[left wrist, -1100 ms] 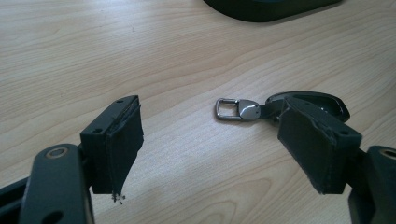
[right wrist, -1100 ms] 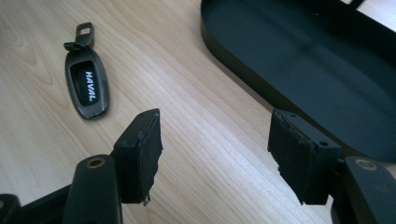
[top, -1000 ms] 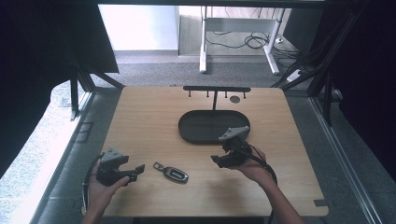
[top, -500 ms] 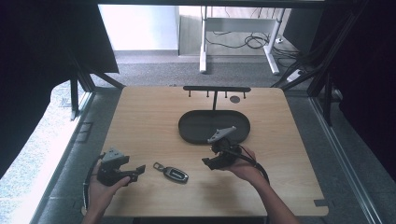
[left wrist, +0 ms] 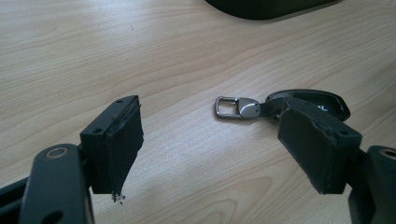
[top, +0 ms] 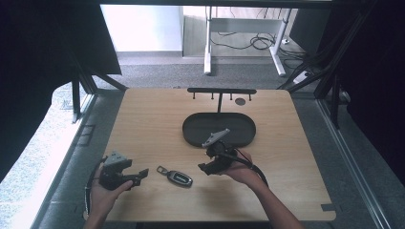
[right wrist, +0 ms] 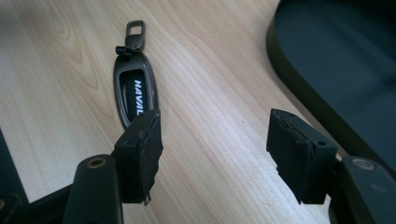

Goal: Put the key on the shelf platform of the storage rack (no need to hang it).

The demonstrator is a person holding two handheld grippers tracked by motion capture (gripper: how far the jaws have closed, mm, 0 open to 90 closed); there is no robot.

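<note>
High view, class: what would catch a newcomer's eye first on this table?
A dark car key fob with a metal clasp lies on the pale wooden table, between the left claw and the right claw, both open and touching nothing. Behind the right claw sits a dark oval tray, with a black hook rack at the table's far edge.

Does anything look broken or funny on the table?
The pads of the right gripper look frayed along their edges. The key fob lies loose on the table, outside the dark tray.
</note>
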